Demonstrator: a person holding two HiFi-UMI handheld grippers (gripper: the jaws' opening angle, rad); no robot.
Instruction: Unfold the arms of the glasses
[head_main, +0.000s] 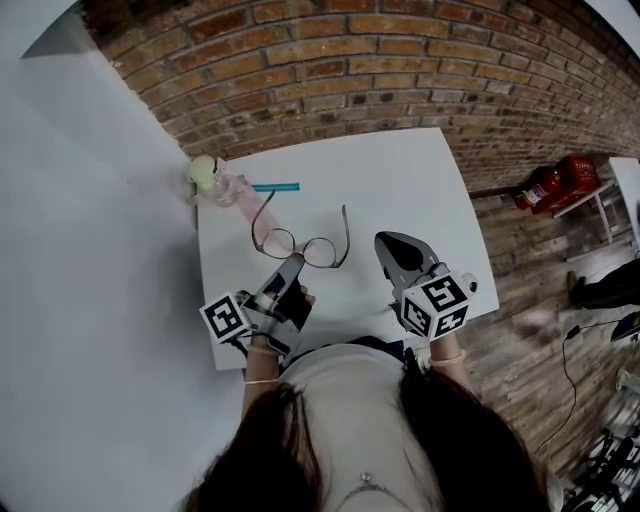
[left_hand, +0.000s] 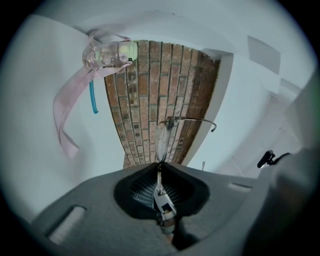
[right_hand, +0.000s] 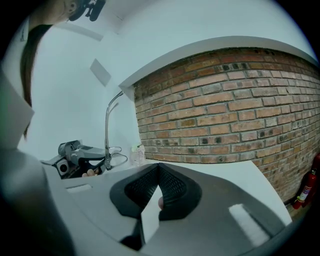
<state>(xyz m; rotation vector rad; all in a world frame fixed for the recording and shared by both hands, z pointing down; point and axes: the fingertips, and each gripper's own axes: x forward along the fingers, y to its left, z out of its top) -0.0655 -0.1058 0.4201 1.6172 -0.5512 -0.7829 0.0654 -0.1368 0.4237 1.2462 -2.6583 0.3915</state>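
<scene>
Both arms of the glasses (head_main: 318, 250) look swung out, so task's approx. done. Your left tool (head_main: 294, 263) grips the frame; right tool (head_main: 386, 241) is closed, empty.

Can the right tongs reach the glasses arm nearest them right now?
Probably yes: only bare table lies between the shut right tongs and that arm; the left tongs hold the glasses clear of it.
</scene>
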